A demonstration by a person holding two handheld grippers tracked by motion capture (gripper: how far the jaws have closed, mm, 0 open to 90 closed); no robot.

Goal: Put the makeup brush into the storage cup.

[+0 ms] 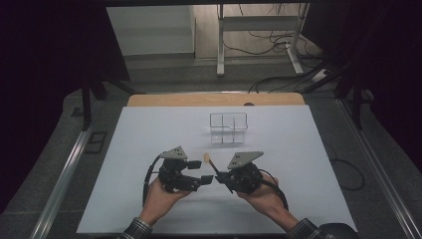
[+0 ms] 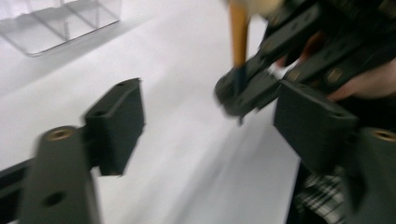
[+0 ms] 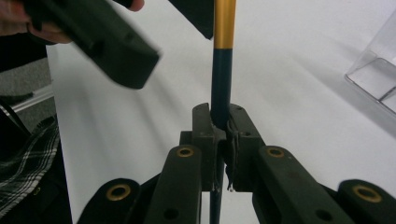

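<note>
Work in hand: brush [image 1: 211, 163] passed from one gripper to the other above the white counter [image 1: 298, 164].
Brush position: held off the counter between both hands, pale tip up, dark lower handle clamped, gold band above the clamp.
Right gripper [image 3: 221, 122]: fingers pressed narrow onto the dark handle; grip sits low on the shaft.
Left gripper [image 2: 208, 123]: fingers spread wide, nothing between them, just beside the brush.
Clear box [image 1: 228, 127]: divided into compartments, well apart from both hands, farther back on the counter.
Risk, pivot: low clamp on a round shaft; probable swing of the long upper end, caused by any wrist tilt.
Risk, knock: open left fingers close by; contact with the shaft likely to shift it.
Risk, miss: narrow compartments; tilted brush likely to catch a divider.
</note>
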